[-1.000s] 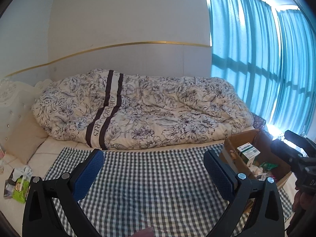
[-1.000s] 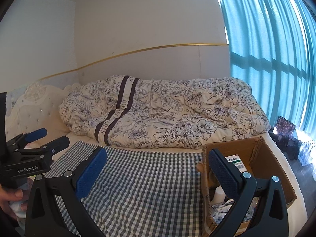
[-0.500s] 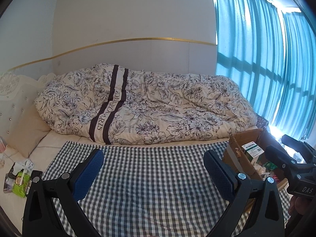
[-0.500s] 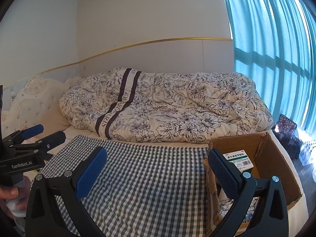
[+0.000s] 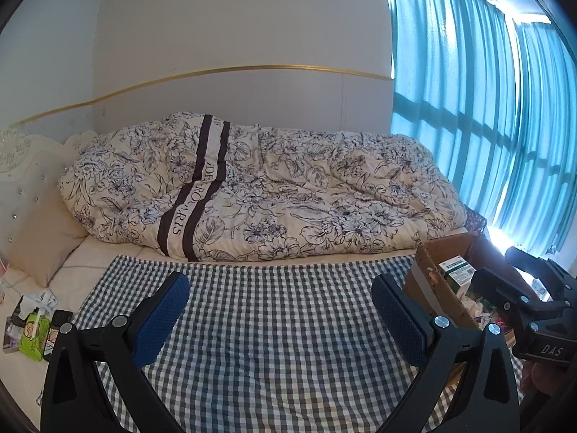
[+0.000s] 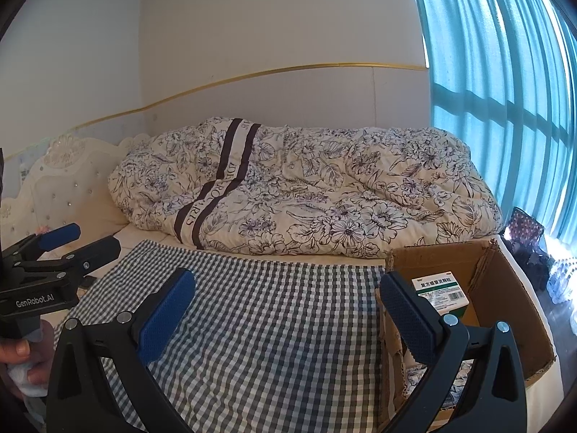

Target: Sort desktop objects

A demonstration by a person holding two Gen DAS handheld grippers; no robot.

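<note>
In the left wrist view, the left gripper (image 5: 279, 312) hangs above a checkered cloth (image 5: 274, 324) that lies on the bed. Its two blue-padded fingers (image 5: 158, 319) stand wide apart and nothing is between them. Behind the cloth there is a crumpled floral duvet (image 5: 259, 195). At the right edge of the cloth stands a cardboard box (image 5: 432, 288), and inside it a white and green medicine box (image 5: 457, 273) lies on top of other small items which are too unclear to name. The right gripper (image 5: 512, 270) is seen at the far right, beside the cardboard box. At the far left, off the cloth, a green tissue pack (image 5: 34, 333) lies on the sheet.

In the right wrist view, the right gripper (image 6: 286, 306) is also wide apart and empty, above the same cloth (image 6: 252, 317). The cardboard box (image 6: 505, 288) is at the right, open at the top, with the medicine box (image 6: 440, 290) leaning inside it, just behind the right finger. The left gripper (image 6: 83, 238) appears at the left edge, held by a hand (image 6: 21, 357); its fingers are apart too. Blue curtains (image 6: 505, 90) cover the window.
</note>
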